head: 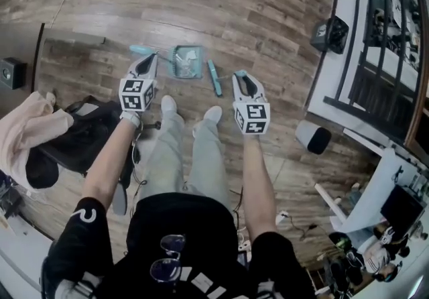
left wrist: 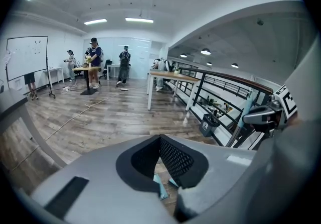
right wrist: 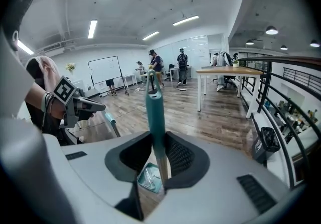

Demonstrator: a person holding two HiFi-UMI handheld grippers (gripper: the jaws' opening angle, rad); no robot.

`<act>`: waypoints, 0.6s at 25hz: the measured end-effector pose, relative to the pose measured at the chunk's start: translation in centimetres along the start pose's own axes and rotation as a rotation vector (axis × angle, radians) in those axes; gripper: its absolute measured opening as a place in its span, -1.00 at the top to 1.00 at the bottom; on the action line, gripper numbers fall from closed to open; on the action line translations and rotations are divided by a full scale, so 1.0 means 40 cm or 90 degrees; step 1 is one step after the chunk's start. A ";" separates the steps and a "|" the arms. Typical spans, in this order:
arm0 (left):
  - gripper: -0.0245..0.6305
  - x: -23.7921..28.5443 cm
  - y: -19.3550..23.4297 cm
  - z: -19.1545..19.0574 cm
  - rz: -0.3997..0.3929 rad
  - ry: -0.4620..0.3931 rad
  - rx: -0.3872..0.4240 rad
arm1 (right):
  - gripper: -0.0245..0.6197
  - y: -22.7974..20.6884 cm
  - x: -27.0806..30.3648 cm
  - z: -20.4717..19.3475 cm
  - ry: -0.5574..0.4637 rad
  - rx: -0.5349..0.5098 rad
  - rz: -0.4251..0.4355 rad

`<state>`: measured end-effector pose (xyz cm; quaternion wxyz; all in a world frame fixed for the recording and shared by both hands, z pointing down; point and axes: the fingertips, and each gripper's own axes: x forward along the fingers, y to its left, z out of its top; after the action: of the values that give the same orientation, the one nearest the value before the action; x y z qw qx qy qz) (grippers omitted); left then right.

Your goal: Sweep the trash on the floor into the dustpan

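Observation:
A teal dustpan (head: 186, 62) with bits of trash in it lies on the wood floor ahead of my feet. Its thin handle (right wrist: 113, 123) ends in a teal grip (head: 137, 49), and my left gripper (head: 150, 57) is shut on it at the fingertips. The teal broom handle (right wrist: 153, 117) stands upright between the jaws of my right gripper (head: 238, 76), which is shut on it. From the head view the broom (head: 214, 78) shows just right of the dustpan. The right gripper view looks down on the dustpan (right wrist: 149, 178) past the broom stick.
A black bag (head: 87, 133) and a pink cloth (head: 27, 127) lie at the left. A black bin (head: 330, 34), a dark railing (head: 382, 56) and a grey cylinder (head: 313, 137) are at the right. Several people stand by tables far across the room (left wrist: 93, 62).

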<state>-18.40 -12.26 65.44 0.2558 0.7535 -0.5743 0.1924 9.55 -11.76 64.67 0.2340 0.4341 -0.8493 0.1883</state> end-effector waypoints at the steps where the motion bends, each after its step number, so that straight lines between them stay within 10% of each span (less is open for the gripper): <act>1: 0.93 -0.017 -0.010 0.015 -0.001 -0.002 0.002 | 0.68 -0.001 -0.015 0.009 0.002 0.000 0.001; 15: 0.93 -0.261 -0.209 0.309 -0.022 -0.109 0.015 | 0.69 0.009 -0.224 0.245 -0.069 -0.023 0.017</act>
<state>-13.20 -10.00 48.14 0.2003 0.7797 -0.5789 0.1294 11.56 -10.90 51.56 0.1932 0.4279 -0.8697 0.1522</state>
